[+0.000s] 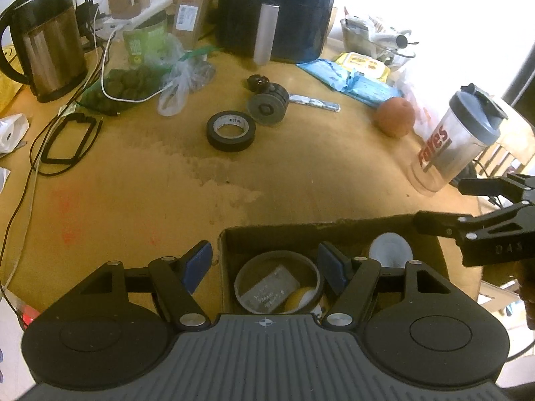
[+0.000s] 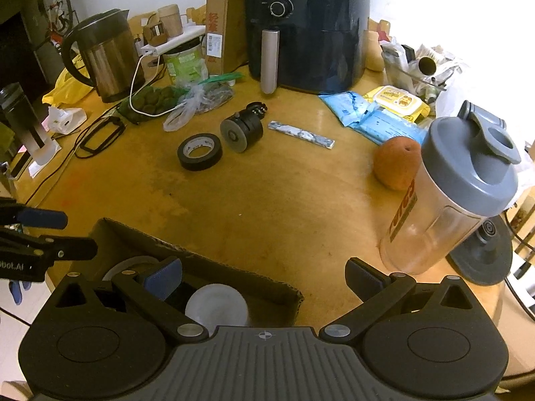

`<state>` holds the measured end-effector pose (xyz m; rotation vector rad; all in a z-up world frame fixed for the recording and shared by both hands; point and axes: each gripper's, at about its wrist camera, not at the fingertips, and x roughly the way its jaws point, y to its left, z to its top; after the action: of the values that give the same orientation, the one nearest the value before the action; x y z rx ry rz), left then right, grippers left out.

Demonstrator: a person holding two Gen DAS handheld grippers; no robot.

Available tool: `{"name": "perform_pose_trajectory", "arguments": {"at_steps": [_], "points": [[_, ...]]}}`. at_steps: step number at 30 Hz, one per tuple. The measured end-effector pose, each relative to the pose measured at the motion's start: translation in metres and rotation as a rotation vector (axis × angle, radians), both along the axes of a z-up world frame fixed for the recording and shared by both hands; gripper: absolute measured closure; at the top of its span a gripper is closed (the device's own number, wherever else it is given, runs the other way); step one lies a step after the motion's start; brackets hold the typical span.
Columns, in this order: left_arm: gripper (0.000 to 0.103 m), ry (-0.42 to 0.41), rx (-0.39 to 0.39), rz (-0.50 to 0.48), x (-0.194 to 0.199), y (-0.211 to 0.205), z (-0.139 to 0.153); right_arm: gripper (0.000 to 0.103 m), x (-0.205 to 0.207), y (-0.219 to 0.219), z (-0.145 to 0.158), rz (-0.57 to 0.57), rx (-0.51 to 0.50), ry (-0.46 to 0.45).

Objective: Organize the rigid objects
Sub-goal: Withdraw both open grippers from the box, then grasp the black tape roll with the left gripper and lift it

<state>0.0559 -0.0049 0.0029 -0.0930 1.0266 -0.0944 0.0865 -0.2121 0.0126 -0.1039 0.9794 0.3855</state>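
Lettering "DAS" marks the right gripper (image 1: pixel 444 207), spread empty; left gripper (image 1: pixel 265 267) spread empty above cardboard box (image 1: pixel 334 225).

A broad bare stretch of the wooden table (image 2: pixel 267 207) is left open between the cardboard box (image 2: pixel 200 264) and the roll of black tape (image 2: pixel 199 151). Beyond the tape, passage is narrowed by the black wheel (image 2: pixel 241 131) and closed off by the air fryer (image 2: pixel 307 30). Right of the box, the way is blocked by the shaker bottle (image 2: pixel 448 200) and the orange fruit (image 2: pixel 396 162). Left of the box, cables (image 1: pixel 50 153) are strewn across the surface.
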Motion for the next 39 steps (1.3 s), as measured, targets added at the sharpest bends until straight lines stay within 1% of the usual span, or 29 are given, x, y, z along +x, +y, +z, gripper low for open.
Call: {"name": "perform_pose_trajectory", "arguments": {"at_steps": [7,12,18,26,27,28,33,39], "points": [[0.034,-0.007,0.019,-0.006,0.012,0.0,0.001,0.0,0.007,0.0,-0.001,0.025,-0.001,0.0],[0.034,-0.013,0.034,-0.004,0.021,0.002,0.001,0.0,0.013,-0.002,-0.001,0.035,0.022,0.012],[0.034,-0.02,0.052,-0.007,0.033,0.004,-0.001,0.0,0.017,0.0,-0.003,0.065,0.025,0.029],[0.034,-0.038,0.071,-0.014,0.053,0.008,-0.003,0.0,0.025,0.001,-0.006,0.07,0.038,0.055],[0.033,-0.04,0.072,-0.015,0.056,0.009,-0.004,0.0,0.025,0.001,-0.006,0.072,0.038,0.056],[0.029,-0.042,0.074,-0.015,0.06,0.01,-0.005,0.0,0.026,0.001,-0.006,0.074,0.038,0.059],[0.023,-0.05,0.059,-0.025,0.075,0.014,-0.01,0.0,0.028,0.003,-0.009,0.075,0.045,0.078],[0.021,-0.042,0.076,-0.04,0.102,0.018,-0.023,0.0,0.033,0.001,-0.01,0.064,0.038,0.081]]}}
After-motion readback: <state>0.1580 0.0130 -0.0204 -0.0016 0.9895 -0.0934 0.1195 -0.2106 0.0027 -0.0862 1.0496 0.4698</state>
